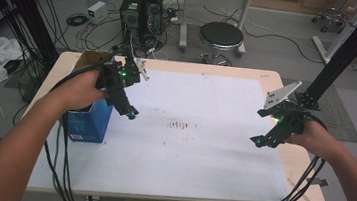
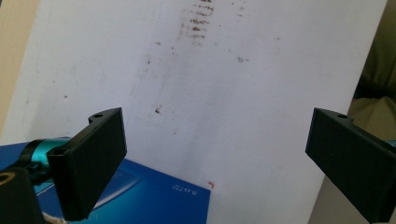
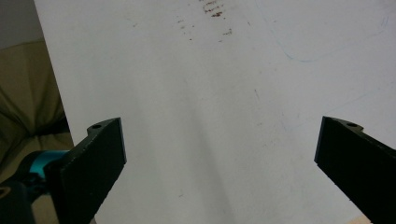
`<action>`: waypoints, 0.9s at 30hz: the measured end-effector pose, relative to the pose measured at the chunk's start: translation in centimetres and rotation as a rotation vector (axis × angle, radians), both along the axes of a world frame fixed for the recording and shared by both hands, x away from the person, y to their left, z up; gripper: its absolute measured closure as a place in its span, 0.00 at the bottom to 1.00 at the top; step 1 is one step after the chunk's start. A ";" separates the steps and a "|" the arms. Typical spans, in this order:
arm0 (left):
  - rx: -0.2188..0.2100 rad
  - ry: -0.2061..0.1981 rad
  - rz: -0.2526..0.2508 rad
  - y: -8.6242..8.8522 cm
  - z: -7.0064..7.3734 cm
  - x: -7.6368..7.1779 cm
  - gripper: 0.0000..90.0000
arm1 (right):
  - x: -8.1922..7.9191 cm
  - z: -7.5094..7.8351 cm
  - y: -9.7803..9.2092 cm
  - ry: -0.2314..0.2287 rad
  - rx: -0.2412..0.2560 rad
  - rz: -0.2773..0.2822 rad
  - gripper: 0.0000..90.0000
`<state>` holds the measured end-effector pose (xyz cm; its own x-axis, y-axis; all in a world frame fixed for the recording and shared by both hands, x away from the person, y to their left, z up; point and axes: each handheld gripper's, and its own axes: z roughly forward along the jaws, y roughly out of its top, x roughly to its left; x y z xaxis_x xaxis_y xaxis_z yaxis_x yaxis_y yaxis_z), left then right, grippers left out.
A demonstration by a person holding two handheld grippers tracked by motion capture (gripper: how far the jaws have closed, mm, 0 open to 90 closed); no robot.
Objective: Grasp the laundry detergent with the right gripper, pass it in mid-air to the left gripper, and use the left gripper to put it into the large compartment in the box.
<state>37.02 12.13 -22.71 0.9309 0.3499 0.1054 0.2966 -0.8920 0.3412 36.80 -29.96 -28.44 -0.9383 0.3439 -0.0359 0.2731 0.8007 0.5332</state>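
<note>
Item: blue box point(image 1: 87, 123), standing at the left edge of the white sheet point(image 1: 196, 147), partly under your left hand. In the left gripper view its blue top point(image 2: 140, 198) lies just below the jaws, with small print near one corner; what it contains cannot be read.

Left gripper point(image 1: 132, 113): hovers above and just beside the box's upper right corner, tip aimed down toward the sheet. Jaws stand wide apart, holding nothing.

Right gripper point(image 1: 257, 140): hangs over the right part of the sheet, well apart from the box. In the right gripper view its jaws are likewise spread wide over bare white sheet point(image 3: 210, 116), gripping nothing.

Surface: sheet covers most of the table point(image 1: 310, 169); a patch of brown marks point(image 1: 179, 125) sits near the middle, between the grippers.

Risks, as judged from here:
- The box stands tall at the sheet's edge; if you come at it from the side, one jaw could push it over or off the table's left side before the other closes.
- Your left cables point(image 1: 58, 168) trail past the box; a quick lift could snag and drag it.
- A grip taken on one corner alone would likely let the box swing or slip.
- Pressing down could skid the loose sheet.
</note>
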 end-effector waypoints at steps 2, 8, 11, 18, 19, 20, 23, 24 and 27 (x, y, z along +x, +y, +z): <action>-0.005 0.016 -0.024 -0.6 -0.3 -0.2 0.06 | 0.1 -0.1 0.1 0.001 -0.004 -0.002 0.01; 0.007 0.042 -0.092 -3.3 -1.1 -0.6 0.06 | 0.4 0.0 0.5 0.003 -0.013 -0.010 0.01; 0.009 0.052 -0.117 -4.2 -1.3 -0.8 0.06 | 0.8 0.2 0.7 0.006 -0.020 -0.015 0.01; 0.030 0.073 -0.153 -5.1 -1.6 -1.2 0.06 | 1.8 1.1 1.4 0.009 -0.035 -0.015 0.01; 0.031 0.073 -0.159 -5.1 -1.7 -1.3 0.06 | 2.0 1.2 1.5 0.008 -0.038 -0.012 0.01; 0.034 0.073 -0.164 -5.1 -1.7 -1.4 0.06 | 2.2 1.4 1.7 0.006 -0.043 -0.008 0.01; 0.036 0.075 -0.170 -5.1 -1.9 -1.5 0.06 | 2.9 2.0 2.2 0.006 -0.047 -0.005 0.01; 0.034 0.077 -0.162 -5.1 -2.0 -1.6 0.06 | 3.0 2.1 2.3 0.007 -0.050 -0.006 0.01; 0.042 0.076 -0.171 -5.2 -2.2 -1.6 0.06 | 3.6 2.5 2.6 0.003 -0.050 -0.008 0.01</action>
<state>35.37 6.96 -24.88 0.9822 0.1825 0.0433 0.1630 -0.9446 0.2848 40.39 -27.40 -25.91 -0.9358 0.3490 -0.0507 0.2808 0.8242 0.4917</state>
